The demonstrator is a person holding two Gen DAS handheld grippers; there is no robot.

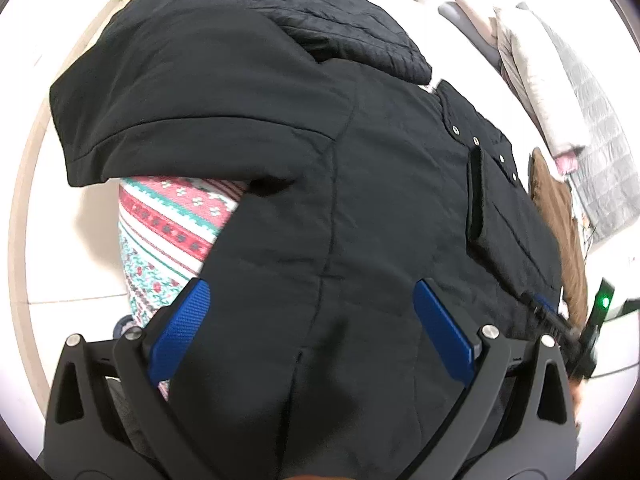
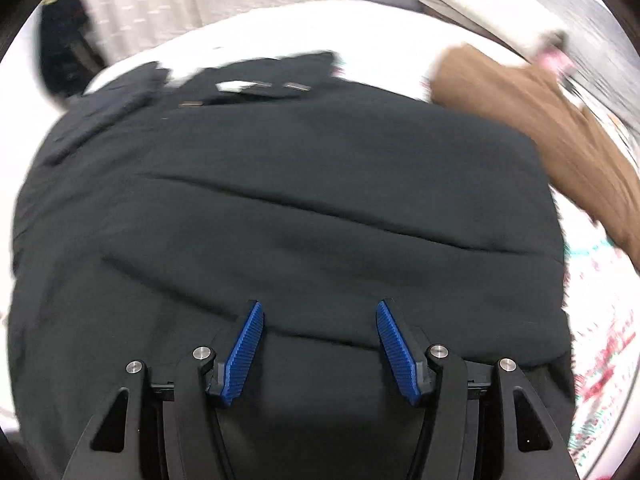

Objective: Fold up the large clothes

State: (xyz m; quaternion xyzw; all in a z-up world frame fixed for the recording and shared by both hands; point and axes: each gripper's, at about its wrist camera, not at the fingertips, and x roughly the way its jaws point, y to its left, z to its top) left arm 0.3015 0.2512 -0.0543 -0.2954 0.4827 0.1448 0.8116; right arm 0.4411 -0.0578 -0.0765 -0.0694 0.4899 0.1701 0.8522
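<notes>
A: Left gripper [image 1: 312, 296]?
B: Jaws spread wide, nothing clamped; the black coat [image 1: 280, 140] lies directly beneath and ahead, folded sleeve to its left.
A: Right gripper [image 2: 320, 312]?
B: Jaws partly apart, pads clear of the fabric, coat [image 2: 280, 200] under them.
A: Surroundings?
B: Patterned cloth [image 1: 168, 224] beyond the left finger; brown garment [image 2: 540, 120] right of the right gripper. Contact with the coat: cannot tell.
</notes>
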